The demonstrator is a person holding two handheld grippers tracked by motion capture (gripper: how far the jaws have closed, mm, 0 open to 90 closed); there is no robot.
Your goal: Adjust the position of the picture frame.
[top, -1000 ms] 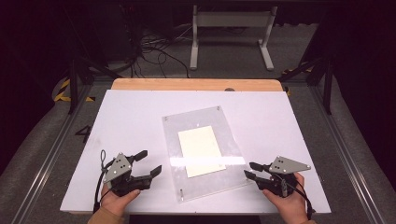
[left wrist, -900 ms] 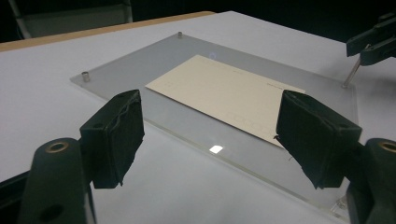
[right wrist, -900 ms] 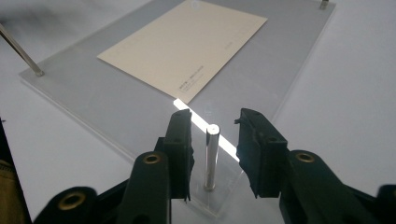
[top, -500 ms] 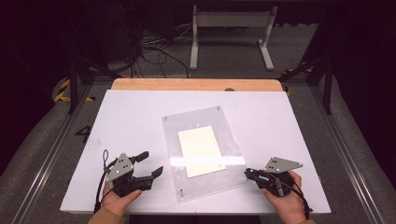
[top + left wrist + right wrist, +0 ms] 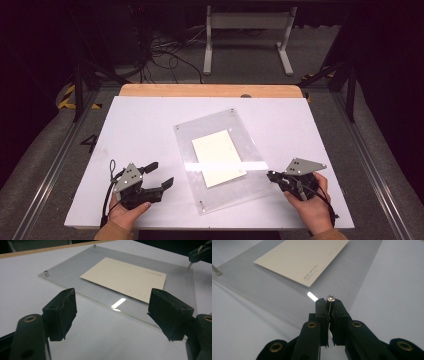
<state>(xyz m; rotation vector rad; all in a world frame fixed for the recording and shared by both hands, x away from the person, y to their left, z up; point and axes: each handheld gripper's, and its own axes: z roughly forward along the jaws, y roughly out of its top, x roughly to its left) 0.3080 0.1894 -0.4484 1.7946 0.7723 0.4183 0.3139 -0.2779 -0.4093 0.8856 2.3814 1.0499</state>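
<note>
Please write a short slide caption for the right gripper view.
Right gripper shut on a small metal screw above the clear acrylic frame holding a cream card.

The left tool [image 5: 159,176] rests low with jaws spread wide. The right tool [image 5: 271,175] has just closed, jaws pinched together.

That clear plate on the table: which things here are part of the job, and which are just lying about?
Part of the job:
- clear plate
- cream card in it
- small metal pin pinched in the right gripper
- corner pin
- left gripper, open beside the plate

Lying about:
- cables on the floor
- metal stand
</note>
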